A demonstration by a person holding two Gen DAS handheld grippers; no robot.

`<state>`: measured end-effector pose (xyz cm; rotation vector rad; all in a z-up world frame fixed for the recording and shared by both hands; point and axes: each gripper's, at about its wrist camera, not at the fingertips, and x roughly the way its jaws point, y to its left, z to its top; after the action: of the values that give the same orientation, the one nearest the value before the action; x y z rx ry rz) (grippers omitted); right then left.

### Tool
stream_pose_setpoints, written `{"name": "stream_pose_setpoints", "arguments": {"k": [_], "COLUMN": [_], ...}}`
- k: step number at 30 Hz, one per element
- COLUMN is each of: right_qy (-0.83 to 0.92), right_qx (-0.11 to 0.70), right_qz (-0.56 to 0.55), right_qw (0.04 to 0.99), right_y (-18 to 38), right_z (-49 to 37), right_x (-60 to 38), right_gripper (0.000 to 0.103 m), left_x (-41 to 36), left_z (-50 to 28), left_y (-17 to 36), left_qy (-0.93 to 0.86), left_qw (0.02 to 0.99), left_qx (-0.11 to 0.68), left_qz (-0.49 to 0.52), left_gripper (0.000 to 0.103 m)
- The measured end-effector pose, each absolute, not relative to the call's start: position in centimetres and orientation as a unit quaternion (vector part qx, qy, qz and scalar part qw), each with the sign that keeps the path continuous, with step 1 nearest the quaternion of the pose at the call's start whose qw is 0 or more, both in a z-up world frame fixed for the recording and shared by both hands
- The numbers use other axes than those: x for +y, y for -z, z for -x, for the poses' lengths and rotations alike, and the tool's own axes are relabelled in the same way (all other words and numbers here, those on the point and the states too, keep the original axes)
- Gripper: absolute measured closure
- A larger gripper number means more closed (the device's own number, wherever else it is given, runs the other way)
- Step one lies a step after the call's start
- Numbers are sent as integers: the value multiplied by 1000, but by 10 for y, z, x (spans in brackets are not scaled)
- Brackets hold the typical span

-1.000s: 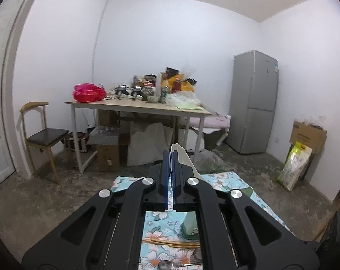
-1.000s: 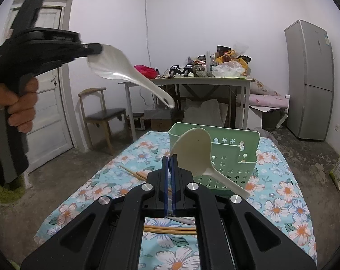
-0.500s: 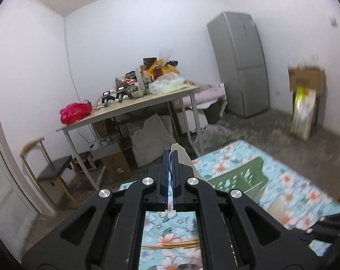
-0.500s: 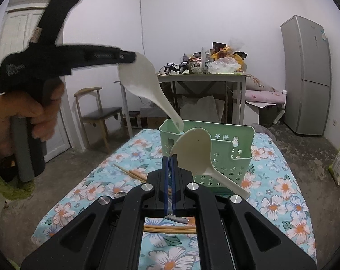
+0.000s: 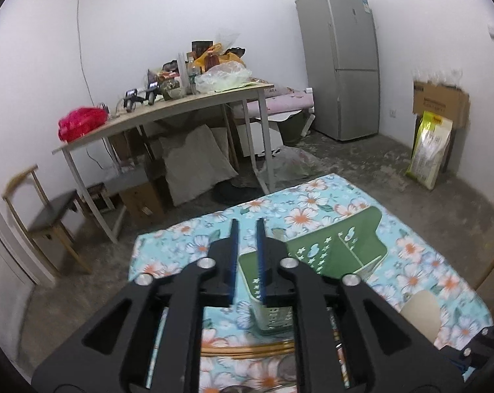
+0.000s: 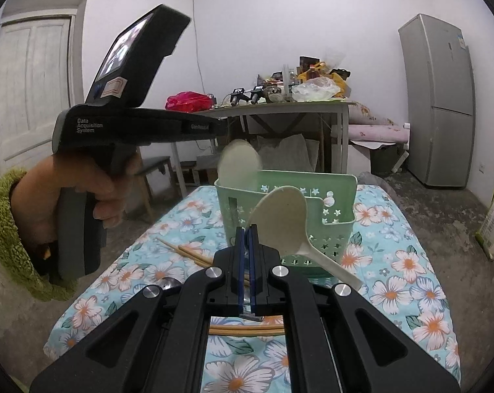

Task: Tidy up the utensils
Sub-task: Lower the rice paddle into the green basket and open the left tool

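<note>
Left gripper [image 5: 246,255] is opening above the green caddy [image 6: 287,216] at frame centre, nothing between its jaws; a pale spoon [image 6: 239,163] drops into the caddy's left corner. Right gripper [image 6: 246,262] clamps another spoon [image 6: 284,222]: aim handle-down, release late.

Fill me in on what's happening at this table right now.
A person is sorting utensils into a green basket on a floral cloth, with a handheld gripper in each hand. The left gripper is over the basket with its jaws opening and nothing between them; a pale spoon is blurred just above the basket's rim, seemingly dropping in. The right gripper is shut on the bowl edge of a second spoon, held in front of the basket. Chopsticks lie on the cloth.
</note>
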<state>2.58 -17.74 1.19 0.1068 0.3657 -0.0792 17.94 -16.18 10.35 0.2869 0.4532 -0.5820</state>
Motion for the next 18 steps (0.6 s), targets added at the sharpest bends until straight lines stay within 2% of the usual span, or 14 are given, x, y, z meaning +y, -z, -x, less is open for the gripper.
{"name": "stream_pose_setpoints", "arguments": {"k": [7,15,18], "right_qy": [41,42,35], "right_qx": [181,172,165], "right_qz": [-54,-68,-92], "right_qw": [981,982,981], "right_y": [-12,-21,-30], "right_z": [-27,-23,-20], "right_x": [-178,-194,-213], "right_gripper": [101,101,101], "left_x": [-147,-110,-92], "left_z": [-178,-167,-166], "left_y": [-110,-114,-111], "left_qy": [282,259,249], "left_qw": [931,941,942], "left_qx": [205,207,223], "left_qz": [-109,-63,-37], "left_gripper": [72,43,36]}}
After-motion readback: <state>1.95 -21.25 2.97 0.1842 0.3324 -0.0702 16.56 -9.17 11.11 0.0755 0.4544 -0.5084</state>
